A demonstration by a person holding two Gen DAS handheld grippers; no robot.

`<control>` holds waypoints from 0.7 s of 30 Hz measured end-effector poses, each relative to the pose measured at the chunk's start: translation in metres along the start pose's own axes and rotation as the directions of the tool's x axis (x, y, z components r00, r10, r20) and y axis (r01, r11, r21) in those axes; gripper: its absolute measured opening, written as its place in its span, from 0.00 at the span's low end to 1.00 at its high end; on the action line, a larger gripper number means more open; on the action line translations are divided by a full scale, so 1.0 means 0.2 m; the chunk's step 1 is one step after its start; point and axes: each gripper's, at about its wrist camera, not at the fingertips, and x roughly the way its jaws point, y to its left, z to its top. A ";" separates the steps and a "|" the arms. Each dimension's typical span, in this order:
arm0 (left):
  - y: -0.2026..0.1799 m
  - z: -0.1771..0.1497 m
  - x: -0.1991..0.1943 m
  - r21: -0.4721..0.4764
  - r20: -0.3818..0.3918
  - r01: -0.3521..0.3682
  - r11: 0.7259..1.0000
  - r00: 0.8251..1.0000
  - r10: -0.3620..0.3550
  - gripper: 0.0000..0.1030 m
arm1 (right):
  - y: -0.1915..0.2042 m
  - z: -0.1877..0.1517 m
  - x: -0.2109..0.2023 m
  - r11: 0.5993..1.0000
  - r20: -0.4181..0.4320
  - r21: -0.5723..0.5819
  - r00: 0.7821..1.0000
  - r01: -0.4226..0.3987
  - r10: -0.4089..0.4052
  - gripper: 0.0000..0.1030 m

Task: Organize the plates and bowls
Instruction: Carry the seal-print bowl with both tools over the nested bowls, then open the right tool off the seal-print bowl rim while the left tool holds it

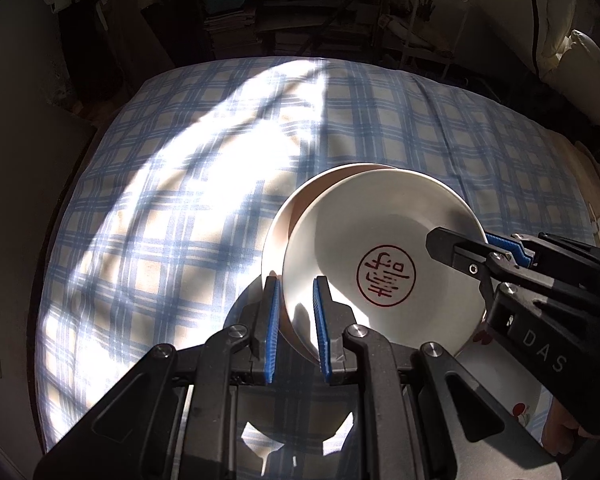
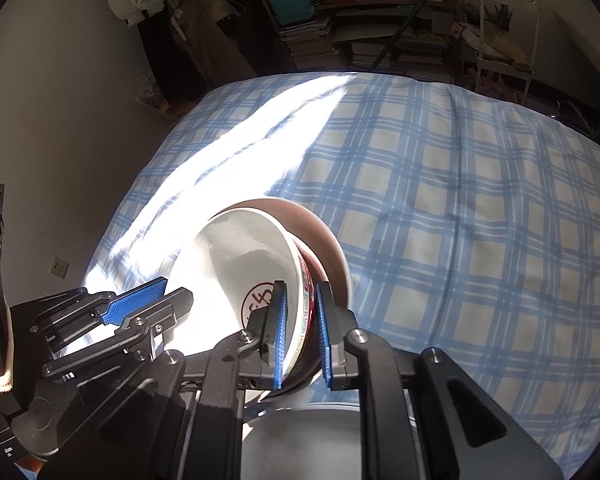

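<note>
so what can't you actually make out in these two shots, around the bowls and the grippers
- Left wrist view: whether the left gripper pinches one white bowl rim or both; the red-stamped white bowl hides the outer white bowl.
- Right wrist view: the red stamp, partly covered by the right gripper.
- Left wrist view: a cherry-printed white plate, mostly behind gripper bodies.
- Both views: the bowls' undersides.

A blue-and-cream checked cloth covers the table, creased near its far right corner. A broad band of sunlight crosses it from the far edge toward the near left. Beyond the far edge stand dim shelves of stacked books, a white metal cart and a pale wall at left.
</note>
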 end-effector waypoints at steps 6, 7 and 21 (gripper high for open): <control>0.01 0.01 -0.04 0.009 0.030 -0.039 0.999 0.999 0.039 0.16 | -0.01 0.01 -0.01 1.000 -0.005 0.006 1.000 -0.009 0.009 0.17; 0.01 0.01 -0.05 0.004 0.034 -0.039 0.999 0.999 0.039 0.16 | -0.01 0.01 -0.01 1.000 -0.002 0.005 1.000 -0.007 0.007 0.17; 0.24 0.01 -0.01 -0.109 0.006 -0.094 0.990 0.995 0.095 0.24 | -0.27 0.07 -0.17 0.989 0.064 0.137 0.996 0.050 -0.059 0.68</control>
